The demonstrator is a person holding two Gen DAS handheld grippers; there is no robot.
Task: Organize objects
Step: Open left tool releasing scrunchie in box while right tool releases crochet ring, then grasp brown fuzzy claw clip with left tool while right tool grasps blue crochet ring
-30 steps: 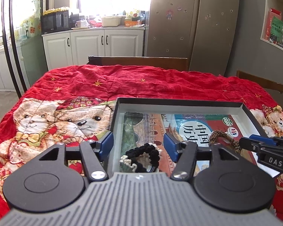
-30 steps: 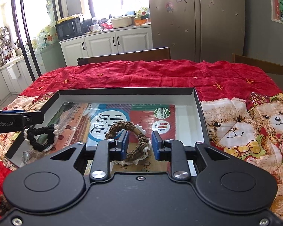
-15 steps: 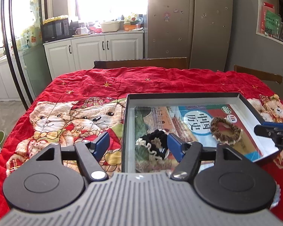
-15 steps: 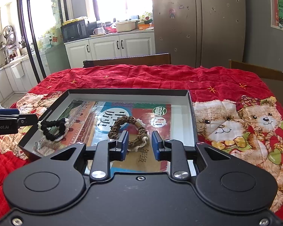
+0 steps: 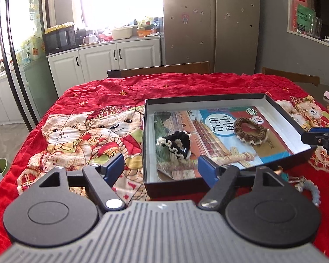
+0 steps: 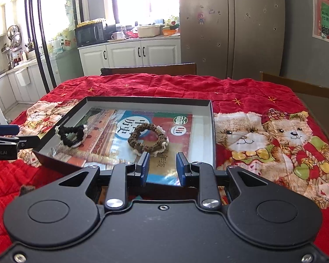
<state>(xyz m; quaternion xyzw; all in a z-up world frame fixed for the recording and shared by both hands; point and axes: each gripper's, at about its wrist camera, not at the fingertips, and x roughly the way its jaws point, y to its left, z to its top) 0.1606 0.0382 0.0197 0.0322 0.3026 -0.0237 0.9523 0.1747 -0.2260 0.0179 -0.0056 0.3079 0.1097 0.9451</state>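
**Two hair ties lie in the box; both tools hold nothing**

A shallow black box [image 5: 291, 118] sits on the desk, which is covered by a red teddy-bear cloth [image 5: 94, 100]. A history book [image 5: 210, 135] lies flat on the box floor, its long axis running from the near left corner toward the far right in the left wrist view.

The black hair tie [image 5: 175, 143] rests on the book's left part, squashed into a lopsided loop with a cream frill along its edge. The brown hair tie [image 5: 250, 130] lies to its right as a flat oval ring, long axis running left to right; the two are apart.

The left tool [image 5: 160, 171] hovers over the box's near left corner, its jaws wide and opening with nothing between them. The right tool [image 6: 162, 167] stands part open just short of the brown tie [image 6: 148, 141], not touching it.

Only the left view shows small items on the cloth beside the box's near right corner, too unclear to name. Only the right view shows the two-bear print [image 6: 274, 138] right of the box.
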